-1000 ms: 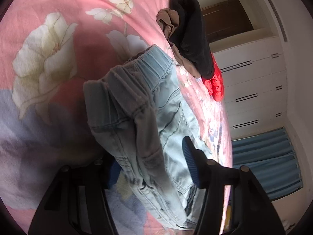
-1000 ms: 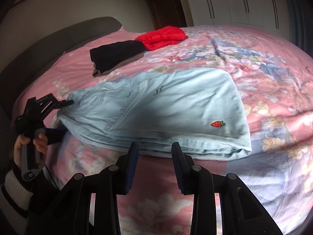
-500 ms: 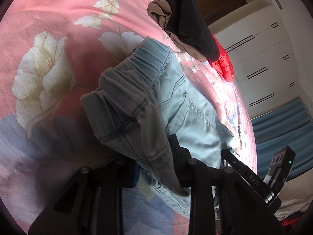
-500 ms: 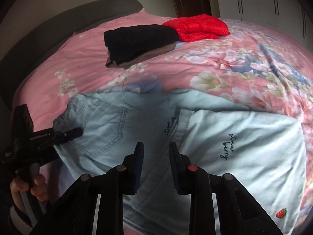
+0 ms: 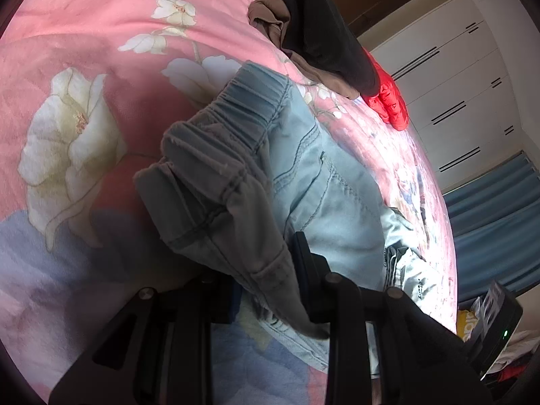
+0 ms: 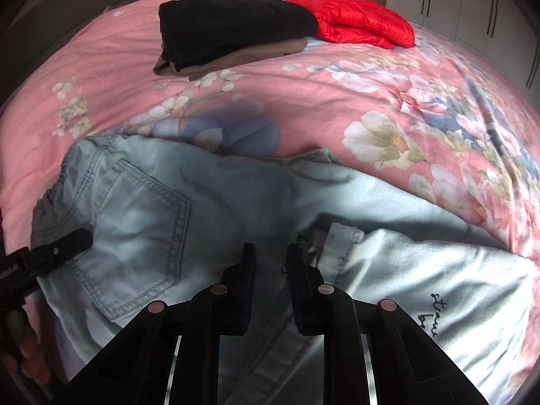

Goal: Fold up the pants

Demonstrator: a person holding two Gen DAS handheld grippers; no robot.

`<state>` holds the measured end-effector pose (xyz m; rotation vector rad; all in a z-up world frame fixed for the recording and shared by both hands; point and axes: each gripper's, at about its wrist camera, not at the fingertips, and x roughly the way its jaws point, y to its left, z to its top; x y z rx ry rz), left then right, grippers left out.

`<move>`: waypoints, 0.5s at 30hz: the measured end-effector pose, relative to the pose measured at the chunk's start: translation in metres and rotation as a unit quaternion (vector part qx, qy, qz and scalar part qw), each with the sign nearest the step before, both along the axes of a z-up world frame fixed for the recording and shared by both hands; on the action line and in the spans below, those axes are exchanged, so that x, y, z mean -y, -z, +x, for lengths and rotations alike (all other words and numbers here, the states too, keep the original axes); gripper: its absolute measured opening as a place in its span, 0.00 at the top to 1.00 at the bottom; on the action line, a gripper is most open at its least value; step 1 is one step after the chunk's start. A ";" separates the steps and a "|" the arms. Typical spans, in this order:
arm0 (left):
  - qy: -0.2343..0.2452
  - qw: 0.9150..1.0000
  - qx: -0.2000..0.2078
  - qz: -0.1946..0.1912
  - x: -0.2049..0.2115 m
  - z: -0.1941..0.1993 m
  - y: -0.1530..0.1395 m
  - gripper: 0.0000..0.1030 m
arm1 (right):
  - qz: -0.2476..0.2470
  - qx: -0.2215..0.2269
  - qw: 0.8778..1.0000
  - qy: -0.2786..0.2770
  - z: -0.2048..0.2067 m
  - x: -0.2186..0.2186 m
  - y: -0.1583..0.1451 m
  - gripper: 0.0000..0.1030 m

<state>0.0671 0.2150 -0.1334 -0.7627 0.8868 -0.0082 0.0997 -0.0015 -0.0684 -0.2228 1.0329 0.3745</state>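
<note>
Light blue denim pants (image 6: 202,209) lie folded lengthwise on a pink floral bed cover (image 6: 337,101), back pocket up and waistband to the left. In the left wrist view, my left gripper (image 5: 266,270) is shut on the bunched elastic waistband (image 5: 236,128), with grey-blue cloth spilling over its left finger. One of its fingers (image 6: 67,244) shows at the waist corner, held by a hand (image 6: 30,354). My right gripper (image 6: 270,253) hovers low over the middle of the pants, near a leg hem. Its jaws are closing to a narrow gap. Flat denim shows through the gap, not pinched.
A folded black and brown pile (image 6: 229,23) and a red puffer jacket (image 6: 357,23) lie at the far side of the bed. White wardrobe doors (image 5: 455,77) and a blue curtain (image 5: 499,219) stand beyond the bed's edge.
My left jaws closed on the waistband and the wrist rolled. My right gripper swung in from the near edge to above the pants' middle, and its jaws narrowed.
</note>
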 end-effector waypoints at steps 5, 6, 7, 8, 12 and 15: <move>0.003 1.000 -0.012 0.019 0.005 0.004 -0.003 0.72 | -0.024 0.020 0.999 -0.014 -0.059 -0.005 0.012 0.79; 0.002 1.000 -0.017 0.021 0.006 0.005 -0.004 0.72 | -0.023 0.025 0.999 -0.013 -0.066 -0.006 0.012 0.79; 0.003 0.999 -0.022 0.025 0.007 0.006 -0.006 0.72 | -0.023 0.029 0.999 -0.015 -0.070 -0.007 0.012 0.79; 0.003 0.999 -0.026 0.029 0.008 0.007 -0.009 0.72 | -0.031 0.031 0.999 -0.023 -0.071 -0.010 0.013 0.79; 0.006 0.998 -0.026 0.051 0.014 0.005 -0.021 0.74 | 0.002 -0.006 1.000 -0.019 -0.067 -0.002 0.002 0.79; 0.005 0.998 -0.020 0.062 0.020 0.002 -0.031 0.77 | 0.028 -0.015 0.999 -0.032 -0.081 -0.001 -0.001 0.79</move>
